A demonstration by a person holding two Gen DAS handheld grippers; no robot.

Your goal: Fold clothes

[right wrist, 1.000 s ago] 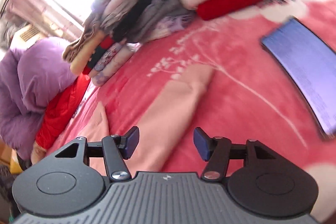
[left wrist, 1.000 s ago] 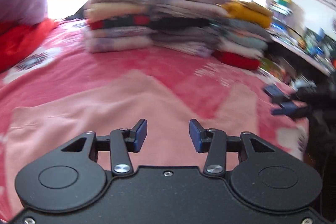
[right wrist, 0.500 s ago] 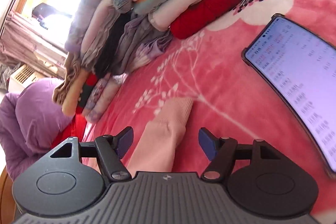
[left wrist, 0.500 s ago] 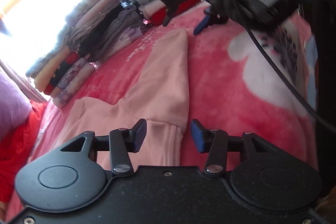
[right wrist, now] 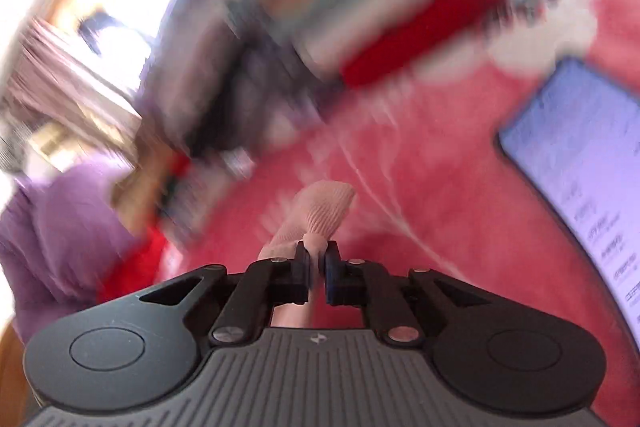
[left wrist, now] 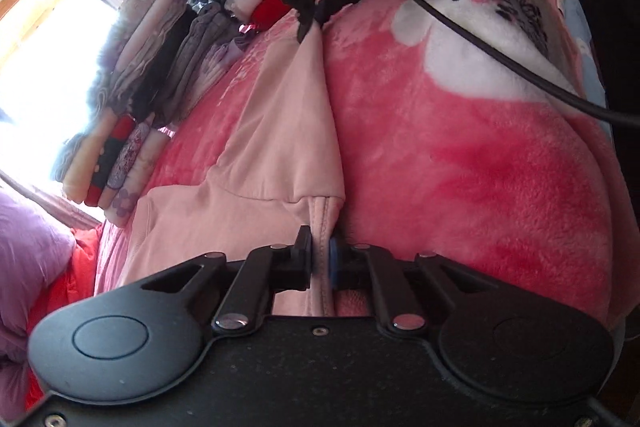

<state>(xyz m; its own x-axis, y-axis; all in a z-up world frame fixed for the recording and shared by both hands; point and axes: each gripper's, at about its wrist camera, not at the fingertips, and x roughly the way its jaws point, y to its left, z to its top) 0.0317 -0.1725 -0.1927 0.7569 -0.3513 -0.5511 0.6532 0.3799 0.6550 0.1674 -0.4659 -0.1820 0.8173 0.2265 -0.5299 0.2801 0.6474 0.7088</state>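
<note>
Pinching the soft pale-pink sweatshirt (left wrist: 280, 131) at shoulder seam with the left gripper (left wrist: 320, 259) and ribbed cuff (right wrist: 326, 207) with the right gripper (right wrist: 316, 267), both clamped on fabric, the sleeve fold looks begun; next, carry the sleeve across the body.

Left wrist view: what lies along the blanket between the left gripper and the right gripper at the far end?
The pink garment's sleeve spans it: the left gripper pinches its shoulder end, the right gripper its cuff. Nothing else lies there.

No legible txt (phone (right wrist: 580, 163) blurred)
</note>
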